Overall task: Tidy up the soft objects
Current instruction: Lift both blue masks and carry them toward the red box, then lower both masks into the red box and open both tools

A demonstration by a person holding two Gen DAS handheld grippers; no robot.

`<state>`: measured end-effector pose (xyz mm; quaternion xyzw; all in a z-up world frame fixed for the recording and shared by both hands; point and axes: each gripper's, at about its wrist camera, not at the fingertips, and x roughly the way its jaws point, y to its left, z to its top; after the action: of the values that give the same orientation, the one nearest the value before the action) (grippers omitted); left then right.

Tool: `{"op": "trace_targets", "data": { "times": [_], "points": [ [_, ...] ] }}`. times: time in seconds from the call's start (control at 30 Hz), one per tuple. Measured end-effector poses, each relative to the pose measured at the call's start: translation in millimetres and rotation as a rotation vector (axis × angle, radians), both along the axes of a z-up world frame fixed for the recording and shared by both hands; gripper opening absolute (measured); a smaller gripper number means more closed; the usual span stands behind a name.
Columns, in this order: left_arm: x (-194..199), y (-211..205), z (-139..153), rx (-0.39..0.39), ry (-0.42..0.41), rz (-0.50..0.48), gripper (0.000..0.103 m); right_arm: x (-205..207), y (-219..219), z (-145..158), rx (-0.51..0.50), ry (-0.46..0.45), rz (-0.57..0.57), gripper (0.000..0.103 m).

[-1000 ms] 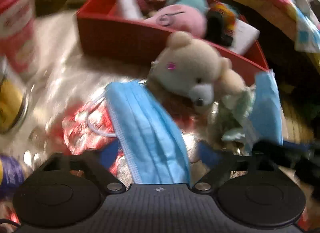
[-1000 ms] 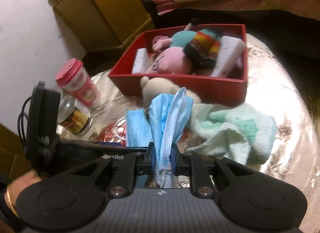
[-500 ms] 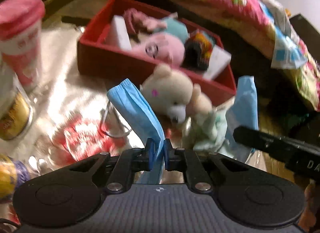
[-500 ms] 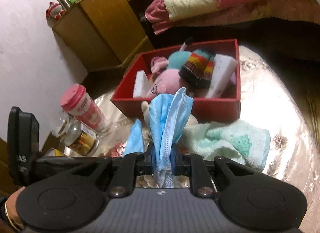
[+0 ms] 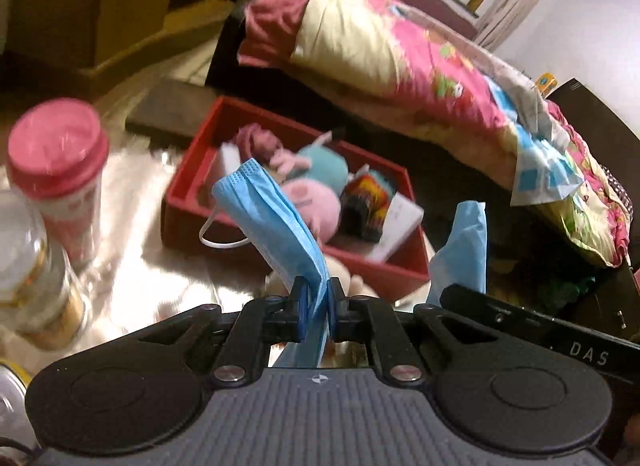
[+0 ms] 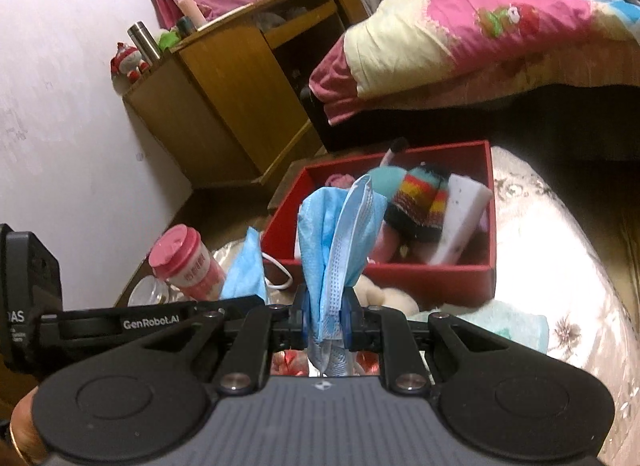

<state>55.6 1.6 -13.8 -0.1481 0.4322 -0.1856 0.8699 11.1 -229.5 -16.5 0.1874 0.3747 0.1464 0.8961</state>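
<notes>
Warm, dim indoor light leaves the floor under the bed (image 6: 520, 113) in shadow, glare whitens the shiny bench (image 6: 532, 250), edges bow fisheye-fashion, and the pink-lidded cup (image 5: 60, 169) smears with motion blur.

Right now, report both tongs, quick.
Left tongs: shut on a blue face mask.
Right tongs: shut on another blue mask, bunched up.

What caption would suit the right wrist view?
Right hand-held gripper shut on a crumpled blue pleated face mask, before a red cardboard box of plush toys.
</notes>
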Motion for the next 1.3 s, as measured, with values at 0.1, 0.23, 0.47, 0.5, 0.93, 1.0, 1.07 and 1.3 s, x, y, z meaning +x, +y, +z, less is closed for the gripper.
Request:
{"op": "trace_targets", "data": {
  "times": [0.1,0.23,0.47,0.5,0.93,1.0,1.07,1.3],
  "points": [
    [4.2,-2.7,8.0,-0.008,-0.033,-0.002,0.006,1.9,-0.3,6.0,0.004,-0.026,-0.008,0.000],
    [10.6,-3.1,18.1,-0.009,-0.073,0.008,0.006,5.4,-0.2,16.3,0.012,-0.067,-0.022,0.000],
    [24.8,-4.5,28.4,-0.017,-0.115,0.018,0.007,16.0,-1.0,32.2,0.017,-0.126,-0.051,0.000],
    [26.9,-5.2,29.6,-0.017,-0.121,0.016,0.007,17.8,-1.4,32.6,0.018,-0.128,-0.055,0.000],
    [61.7,-13.4,35.7,0.000,-0.166,0.022,0.007,51.3,-9.0,30.3,-0.017,-0.150,-0.106,0.000],
    [67.7,-13.4,33.6,0.004,-0.165,0.028,0.008,59.4,-10.0,28.7,-0.029,-0.148,-0.110,0.000],
    [75.4,-14.4,30.5,0.010,-0.161,0.029,0.008,67.0,-9.5,26.2,-0.042,-0.145,-0.115,0.000],
    [102.5,-18.5,12.9,0.027,-0.140,0.051,0.008,95.5,-10.3,11.4,-0.081,-0.119,-0.119,0.000]
  ]
}}
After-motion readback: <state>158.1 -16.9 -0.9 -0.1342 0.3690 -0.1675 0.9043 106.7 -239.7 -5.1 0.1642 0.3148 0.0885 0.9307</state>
